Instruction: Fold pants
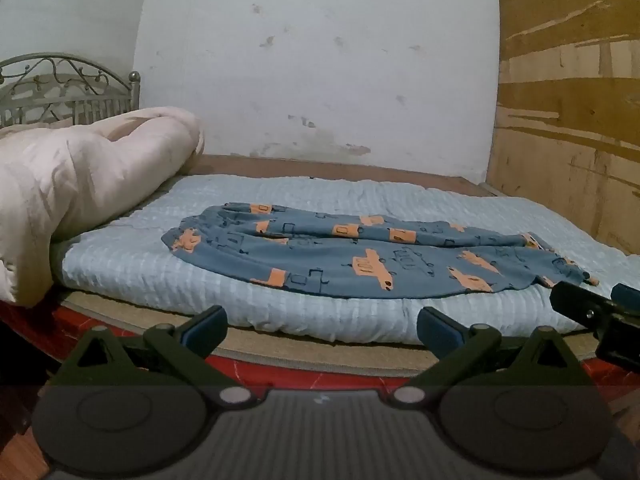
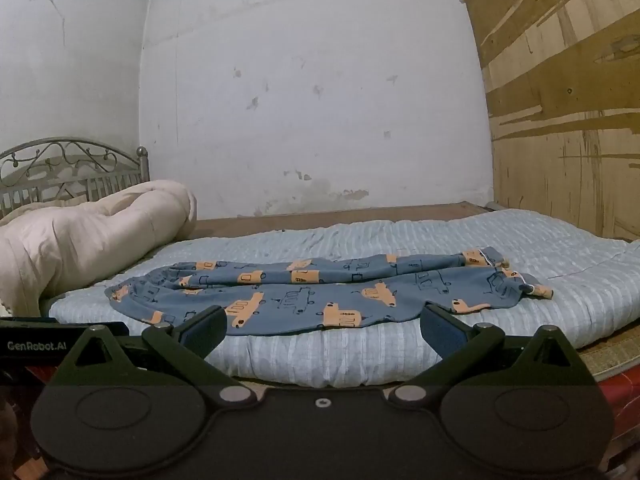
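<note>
Pants (image 1: 360,256) of blue fabric printed with orange vehicles lie spread lengthwise across the pale blue quilted mattress pad (image 1: 120,268), near its front edge, the waist end toward the left and the leg cuffs toward the right. The two legs rest side by side, partly overlapping, with wrinkles along the upper leg; in the right wrist view the same pants (image 2: 320,292) show the cuffs lying slightly apart at the right end. The left gripper (image 1: 322,328) hangs in front of the mattress edge, its fingers spread wide and holding nothing, clear of the fabric. The right gripper (image 2: 322,328) is likewise spread wide and empty, positioned just short of the lower hem of the pants; its black fingers also appear at the right margin of the left wrist view, just beside the cuffs. A rolled cream comforter (image 1: 80,192) lies at the left end of the bed, touching the pad, with a metal scrollwork headboard (image 1: 60,88) behind it. A stained white wall (image 1: 320,60) runs behind the bed, and a worn plywood panel (image 1: 568,100) stands at the right.
</note>
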### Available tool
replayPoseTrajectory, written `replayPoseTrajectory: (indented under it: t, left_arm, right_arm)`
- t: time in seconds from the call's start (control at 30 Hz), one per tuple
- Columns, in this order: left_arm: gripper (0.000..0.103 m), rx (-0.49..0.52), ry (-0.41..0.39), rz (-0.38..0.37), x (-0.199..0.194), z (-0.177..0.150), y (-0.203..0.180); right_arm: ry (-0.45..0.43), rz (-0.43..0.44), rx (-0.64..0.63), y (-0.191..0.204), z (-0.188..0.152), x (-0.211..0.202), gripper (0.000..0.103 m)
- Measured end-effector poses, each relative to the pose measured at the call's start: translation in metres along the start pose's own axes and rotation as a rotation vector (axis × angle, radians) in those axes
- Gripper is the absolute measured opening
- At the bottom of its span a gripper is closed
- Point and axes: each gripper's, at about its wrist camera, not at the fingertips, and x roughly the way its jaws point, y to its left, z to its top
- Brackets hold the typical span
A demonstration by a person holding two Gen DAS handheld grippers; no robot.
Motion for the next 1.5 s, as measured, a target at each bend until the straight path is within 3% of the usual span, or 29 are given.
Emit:
replayPoseTrajectory:
  t: [1.5]
  left_arm:
    - [0.102, 0.01, 0.003, 0.014, -0.0009, -0.0008, -0.0011]
  right_arm:
    - [-0.009, 0.001, 0.019, -0.0025, 0.0005, -0.0031, 0.102]
